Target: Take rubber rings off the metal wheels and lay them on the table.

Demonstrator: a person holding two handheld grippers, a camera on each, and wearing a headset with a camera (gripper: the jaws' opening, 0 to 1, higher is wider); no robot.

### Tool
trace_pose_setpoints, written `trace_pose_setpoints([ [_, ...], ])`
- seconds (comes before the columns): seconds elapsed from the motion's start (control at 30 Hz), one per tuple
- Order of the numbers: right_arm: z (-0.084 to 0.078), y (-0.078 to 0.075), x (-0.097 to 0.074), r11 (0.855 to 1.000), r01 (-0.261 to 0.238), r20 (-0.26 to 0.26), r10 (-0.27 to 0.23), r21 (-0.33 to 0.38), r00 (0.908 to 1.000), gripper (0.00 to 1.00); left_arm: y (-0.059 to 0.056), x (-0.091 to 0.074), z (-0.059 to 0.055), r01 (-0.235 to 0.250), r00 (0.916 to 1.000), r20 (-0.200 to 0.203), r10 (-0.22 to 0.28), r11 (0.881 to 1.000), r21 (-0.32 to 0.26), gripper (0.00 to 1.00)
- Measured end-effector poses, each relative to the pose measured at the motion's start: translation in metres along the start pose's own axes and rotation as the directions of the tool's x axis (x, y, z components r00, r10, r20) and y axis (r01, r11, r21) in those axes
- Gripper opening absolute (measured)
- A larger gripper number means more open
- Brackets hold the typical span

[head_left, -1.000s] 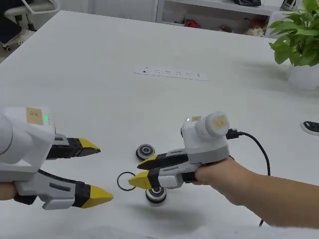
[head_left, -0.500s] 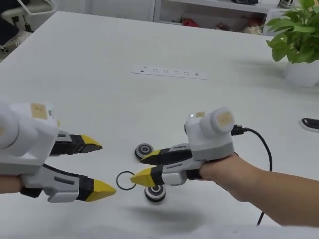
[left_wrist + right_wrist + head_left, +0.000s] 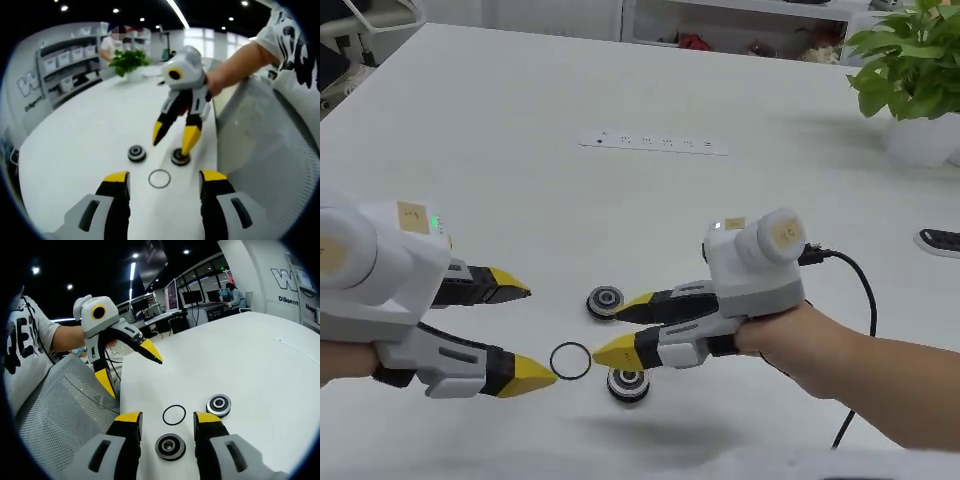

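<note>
A loose black rubber ring (image 3: 552,361) lies flat on the white table (image 3: 520,150). One metal wheel (image 3: 605,300) sits just behind it and a second wheel (image 3: 627,385) in front to the right. My left gripper (image 3: 532,332) hovers open left of the ring, holding nothing. Facing it from the right, my right gripper (image 3: 610,332) is open above the near wheel. In the left gripper view the ring (image 3: 149,178) lies just ahead of the jaws, with the wheels (image 3: 136,153) (image 3: 180,157) beyond. The right gripper view has the near wheel (image 3: 170,446) between the jaws and the ring (image 3: 163,415) ahead.
A white power strip (image 3: 650,143) lies across the middle of the table. A potted plant (image 3: 910,75) stands at the far right, with a dark object (image 3: 940,240) at the right edge. A black cable (image 3: 855,300) trails from my right gripper. The near table edge is close below the grippers.
My right gripper has drawn back slightly to the right, away from the ring. The left gripper has edged a little closer to the ring. The ring and wheels stay in place.
</note>
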State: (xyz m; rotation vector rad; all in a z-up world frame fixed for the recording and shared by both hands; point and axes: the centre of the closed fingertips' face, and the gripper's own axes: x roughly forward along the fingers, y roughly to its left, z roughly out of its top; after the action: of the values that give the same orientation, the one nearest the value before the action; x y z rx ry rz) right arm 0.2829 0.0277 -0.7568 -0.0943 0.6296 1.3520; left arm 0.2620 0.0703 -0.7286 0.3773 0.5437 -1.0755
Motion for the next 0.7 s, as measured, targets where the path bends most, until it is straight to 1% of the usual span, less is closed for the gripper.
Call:
trace_pose_setpoints([
  [0.17, -0.003, -0.001, -0.005, 1.0, 0.006, -0.003, -0.006, -0.001, 1.0, 0.4, 0.001, 0.003, 0.0, 0.003, 1.0, -0.003, -0.003, 1.0, -0.003, 0.57],
  [0.37, -0.007, -0.002, -0.009, 1.0, 0.011, -0.01, -0.011, -0.002, 0.9999, 0.41, -0.001, 0.009, -0.001, 0.018, 0.9997, -0.016, -0.018, 1.0, 0.001, 0.56],
  [0.7, -0.012, -0.003, -0.014, 1.0, 0.016, -0.022, -0.017, -0.013, 0.9996, 0.43, -0.003, 0.016, 0.002, 0.034, 0.9992, -0.021, -0.034, 0.999, 0.01, 0.56],
])
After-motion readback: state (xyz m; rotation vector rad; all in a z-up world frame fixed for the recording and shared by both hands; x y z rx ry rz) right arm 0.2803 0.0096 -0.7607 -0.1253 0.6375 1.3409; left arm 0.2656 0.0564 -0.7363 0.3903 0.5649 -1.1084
